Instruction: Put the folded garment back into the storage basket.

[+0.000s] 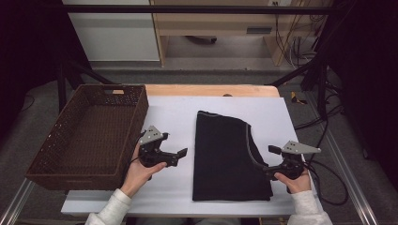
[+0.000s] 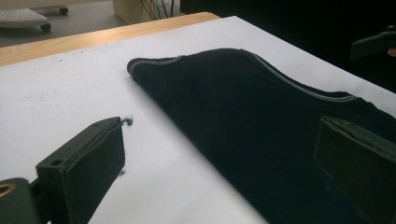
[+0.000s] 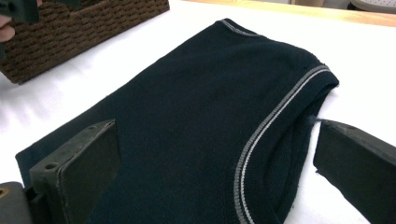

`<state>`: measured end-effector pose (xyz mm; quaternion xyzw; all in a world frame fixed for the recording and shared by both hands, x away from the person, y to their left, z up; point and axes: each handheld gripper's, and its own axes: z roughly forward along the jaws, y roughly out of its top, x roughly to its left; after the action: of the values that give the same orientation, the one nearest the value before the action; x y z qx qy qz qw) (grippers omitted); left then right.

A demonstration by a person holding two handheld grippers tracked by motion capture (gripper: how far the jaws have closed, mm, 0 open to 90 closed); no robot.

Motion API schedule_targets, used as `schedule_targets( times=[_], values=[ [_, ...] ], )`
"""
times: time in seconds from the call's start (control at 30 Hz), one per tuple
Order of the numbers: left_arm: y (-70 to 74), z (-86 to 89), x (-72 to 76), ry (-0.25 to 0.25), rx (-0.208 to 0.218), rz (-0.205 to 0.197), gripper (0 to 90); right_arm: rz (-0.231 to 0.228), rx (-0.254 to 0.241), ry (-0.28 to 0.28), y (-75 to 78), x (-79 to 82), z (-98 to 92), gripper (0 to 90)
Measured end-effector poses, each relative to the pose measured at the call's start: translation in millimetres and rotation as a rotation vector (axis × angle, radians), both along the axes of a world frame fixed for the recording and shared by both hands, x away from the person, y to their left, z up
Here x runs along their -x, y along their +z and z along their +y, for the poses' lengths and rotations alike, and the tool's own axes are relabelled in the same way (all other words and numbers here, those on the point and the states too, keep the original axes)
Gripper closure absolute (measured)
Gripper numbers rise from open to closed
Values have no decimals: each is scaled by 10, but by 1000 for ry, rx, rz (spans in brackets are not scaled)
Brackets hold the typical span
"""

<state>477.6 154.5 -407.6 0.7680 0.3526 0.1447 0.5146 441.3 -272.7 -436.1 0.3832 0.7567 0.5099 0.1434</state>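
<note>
A folded black knit garment with grey-striped trim [image 1: 225, 157] lies flat on the white table top [image 1: 173, 112], right of the brown woven basket [image 1: 89, 133]. The left gripper [image 1: 180, 154] and right gripper [image 1: 268, 159] flank it, jaws spread wide, holding nothing.

My right gripper [image 3: 215, 182] has its 2 black jaws spread wide, 1 at about 8 o'clock over the cloth, the other at 4 o'clock off its edge. Between them lies the folded dark garment [image 3: 201, 116], flat on the white table [image 3: 364, 56], with a grey stripe [image 3: 266, 130] curving toward 1 o'clock. The brown wicker basket [image 3: 84, 28] sits up at 11 o'clock.
</note>
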Motion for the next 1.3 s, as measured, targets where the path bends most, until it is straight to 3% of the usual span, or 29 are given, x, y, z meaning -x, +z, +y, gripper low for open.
schedule_targets(
  times=[0.97, 1.3],
  values=[
    [61, -360, -463, 38, -36, 10, 17, 27, 28, -2, -52, 31, -21, 12],
    [19, -438, -648, 59, -59, 38, 20, 31, 33, -3, -66, 26, -20, 12]
  ],
)
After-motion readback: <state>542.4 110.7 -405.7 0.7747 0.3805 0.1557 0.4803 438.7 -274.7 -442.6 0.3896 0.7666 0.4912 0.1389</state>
